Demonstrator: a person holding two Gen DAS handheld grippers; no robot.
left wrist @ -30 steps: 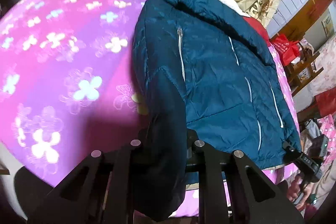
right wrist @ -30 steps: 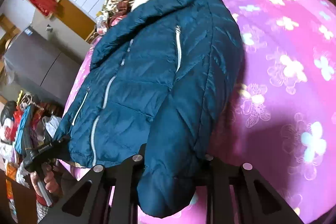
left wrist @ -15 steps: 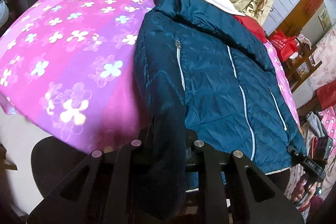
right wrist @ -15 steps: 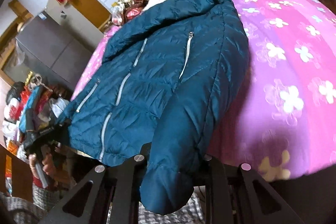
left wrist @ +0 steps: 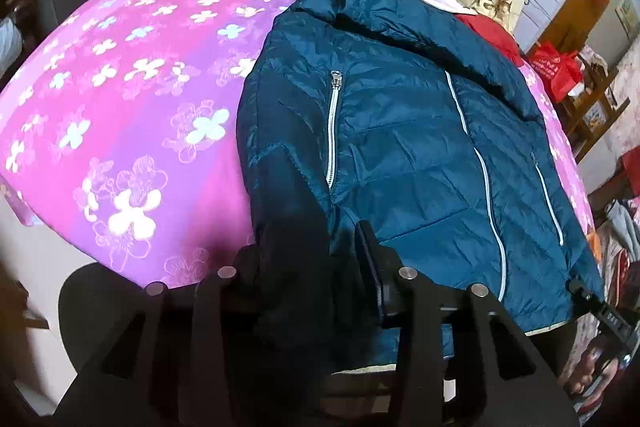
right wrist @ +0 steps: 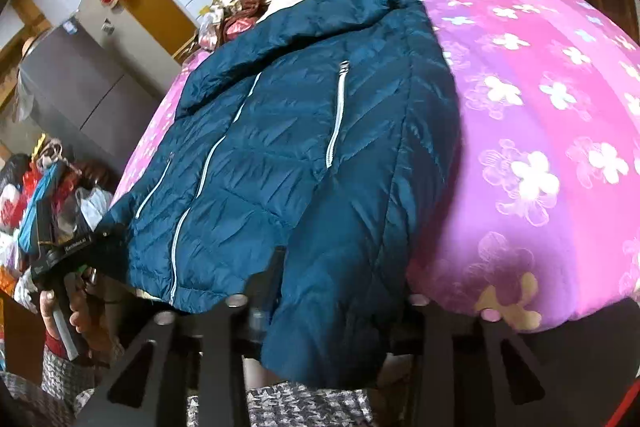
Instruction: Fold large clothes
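A teal quilted jacket [left wrist: 404, 131] lies front-up on a pink flowered bedspread [left wrist: 120, 99], its collar far from both tongs and its 2 sleeves hanging over the near edge. The left gripper [left wrist: 304, 267] has 1 dark sleeve [left wrist: 296, 287] between its jaws, which are opening; whether the pads touch the cloth is hidden in shadow. Its view alone shows the right tongs at the far-right hem and a red bag [left wrist: 556, 67] beyond. The right gripper [right wrist: 340, 299] likewise straddles the other sleeve [right wrist: 332, 307] with jaws opening and a visible gap at the left finger. Only this view shows the hand [right wrist: 68, 311] gripping the left tool, a grey cabinet [right wrist: 80, 87] and patterned fabric [right wrist: 304, 407] below.
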